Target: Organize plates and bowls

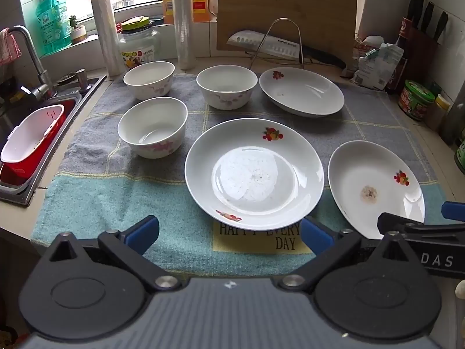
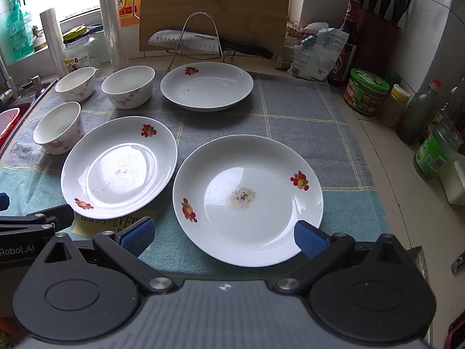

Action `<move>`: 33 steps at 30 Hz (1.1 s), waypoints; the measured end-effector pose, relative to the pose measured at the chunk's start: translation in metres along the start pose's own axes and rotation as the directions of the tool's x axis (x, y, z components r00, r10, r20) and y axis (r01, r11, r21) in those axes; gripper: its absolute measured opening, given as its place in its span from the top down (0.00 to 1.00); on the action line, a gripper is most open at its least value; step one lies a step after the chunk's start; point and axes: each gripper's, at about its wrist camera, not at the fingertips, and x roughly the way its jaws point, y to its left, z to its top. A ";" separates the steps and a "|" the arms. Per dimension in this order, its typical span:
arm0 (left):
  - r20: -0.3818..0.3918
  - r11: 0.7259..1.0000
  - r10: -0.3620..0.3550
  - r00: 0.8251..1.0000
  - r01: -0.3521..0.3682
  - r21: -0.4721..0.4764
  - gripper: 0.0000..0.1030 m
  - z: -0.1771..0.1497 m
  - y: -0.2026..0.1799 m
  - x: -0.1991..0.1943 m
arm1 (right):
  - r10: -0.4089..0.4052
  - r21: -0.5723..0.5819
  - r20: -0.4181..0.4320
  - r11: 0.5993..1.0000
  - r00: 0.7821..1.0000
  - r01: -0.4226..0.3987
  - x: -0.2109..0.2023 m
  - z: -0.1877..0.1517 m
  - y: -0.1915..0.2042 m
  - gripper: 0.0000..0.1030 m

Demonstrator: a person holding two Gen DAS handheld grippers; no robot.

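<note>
From your left wrist, your left hand-held gripper [image 1: 229,234] is hanging wide open with nothing between its pads, and it is hiding the near rim of the middle plate [image 1: 254,174] and part of the lettering on the towel [image 1: 116,192] covering the bench. The stained plate [image 1: 375,187] is partly hidden behind your right hand-held gripper [image 1: 421,221]. Three empty floral bowls [image 1: 152,128] are sitting left of the plates, and the far plate [image 1: 300,91] is lying behind. From your right wrist, your right hand-held gripper [image 2: 225,237] is also gaping wide, empty, its right pad overlapping the stained plate [image 2: 247,200], which is carrying a brownish speckled residue at its centre. The middle plate [image 2: 119,165] is showing a dull film, and the far plate [image 2: 206,85] a few crumbs.
</note>
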 end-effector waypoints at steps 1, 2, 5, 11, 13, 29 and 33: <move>0.001 1.000 0.001 1.000 -0.001 0.001 0.01 0.000 0.000 0.000 | -0.006 -0.004 -0.003 1.000 1.000 0.006 0.000 0.000 0.001 0.00; 0.004 1.000 0.002 1.000 -0.002 0.002 0.01 0.000 0.000 0.000 | -0.004 -0.003 -0.004 1.000 1.000 0.004 0.000 0.000 0.000 0.00; 0.002 1.000 0.004 1.000 -0.004 0.002 0.01 0.000 0.000 0.001 | -0.002 -0.001 -0.002 1.000 1.000 0.002 -0.001 0.000 0.001 0.00; 0.007 1.000 0.010 1.000 -0.010 0.003 0.01 0.002 0.001 -0.003 | -0.001 -0.003 -0.001 1.000 1.000 0.001 -0.002 0.000 0.002 0.00; 0.009 1.000 0.010 1.000 -0.010 0.003 0.01 0.002 0.001 -0.004 | -0.001 -0.003 0.000 1.000 1.000 0.001 -0.002 0.000 0.002 0.00; 0.020 1.000 0.009 1.000 -0.009 0.001 0.01 0.002 0.003 -0.009 | -0.003 -0.002 0.004 1.000 1.000 0.003 -0.005 -0.001 0.005 0.00; 0.021 1.000 0.009 1.000 -0.009 0.001 0.01 0.002 0.003 -0.009 | -0.004 -0.003 0.004 1.000 1.000 0.004 -0.003 0.000 0.005 0.00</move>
